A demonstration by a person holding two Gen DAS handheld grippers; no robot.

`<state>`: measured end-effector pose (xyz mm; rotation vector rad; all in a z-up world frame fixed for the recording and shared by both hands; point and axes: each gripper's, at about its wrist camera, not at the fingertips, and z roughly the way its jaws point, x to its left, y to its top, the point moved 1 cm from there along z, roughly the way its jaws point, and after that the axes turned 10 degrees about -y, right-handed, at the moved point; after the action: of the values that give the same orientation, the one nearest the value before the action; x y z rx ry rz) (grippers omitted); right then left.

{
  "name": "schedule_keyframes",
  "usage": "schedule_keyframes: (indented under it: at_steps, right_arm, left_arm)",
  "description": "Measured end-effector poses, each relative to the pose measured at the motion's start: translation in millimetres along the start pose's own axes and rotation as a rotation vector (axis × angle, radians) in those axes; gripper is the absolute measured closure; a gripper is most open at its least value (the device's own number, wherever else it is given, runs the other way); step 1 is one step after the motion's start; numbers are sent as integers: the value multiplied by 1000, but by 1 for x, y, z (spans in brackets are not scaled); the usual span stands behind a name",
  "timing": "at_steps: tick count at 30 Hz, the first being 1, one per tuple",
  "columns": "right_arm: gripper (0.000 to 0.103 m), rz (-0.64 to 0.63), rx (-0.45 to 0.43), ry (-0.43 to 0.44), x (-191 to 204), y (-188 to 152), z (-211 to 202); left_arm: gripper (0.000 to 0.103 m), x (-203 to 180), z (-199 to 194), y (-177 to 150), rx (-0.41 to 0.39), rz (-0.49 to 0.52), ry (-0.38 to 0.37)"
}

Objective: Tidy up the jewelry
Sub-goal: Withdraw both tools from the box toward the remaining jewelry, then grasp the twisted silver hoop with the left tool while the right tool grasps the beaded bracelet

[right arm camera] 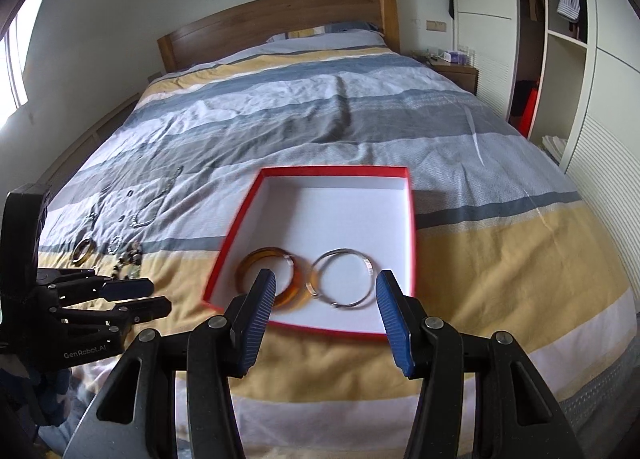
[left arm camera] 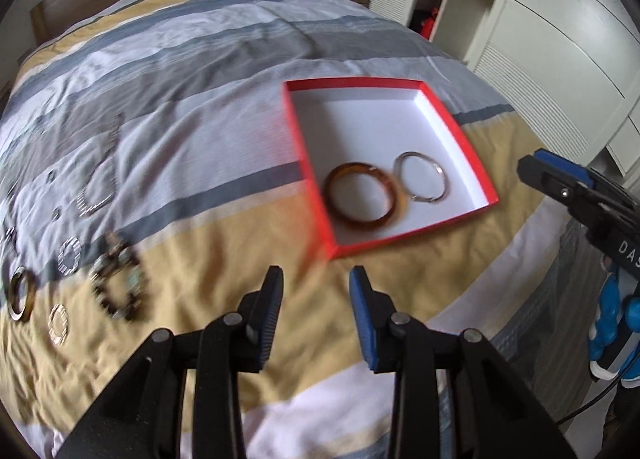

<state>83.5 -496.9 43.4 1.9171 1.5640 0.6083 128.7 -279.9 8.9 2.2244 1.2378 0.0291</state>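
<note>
A: Hovering empty, both of them: left hand-held gripper [left arm camera: 316,279] and right hand-held gripper [right arm camera: 324,283] are released, nothing between the fingers.

B: Amber bangle [left arm camera: 362,197] and silver one [left arm camera: 420,177] sit touching in the red box [left arm camera: 316,195]. The rest lies on the bed [left arm camera: 200,239]; soft quilt could spoil pinching thin rings.
</note>
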Motion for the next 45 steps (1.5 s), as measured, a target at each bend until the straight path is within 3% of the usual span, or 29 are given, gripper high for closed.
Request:
schedule_keyframes:
  at_steps: [10,19,26,36,45]
  right_arm:
    - [51,-33,-13,43,68,-15,-43]
    - [51,-86,-4,87,130,-18,-58]
    - [51,-177,34,123,175,-16,-42]
    - [51,-242,126,194,226,-10,16]
    - [51,-257,196,247,261,-5,72]
  left_arm:
    - [70,102,-94,-86,-82,-145,95]
    - [70,174,-140,-150,-140,-275,172]
    - [70,207,-140,-151,-168,-345,153]
    - [70,228,-99,-118,-131,-359,74]
    - [70,260,-63,-92,-101,-400,90]
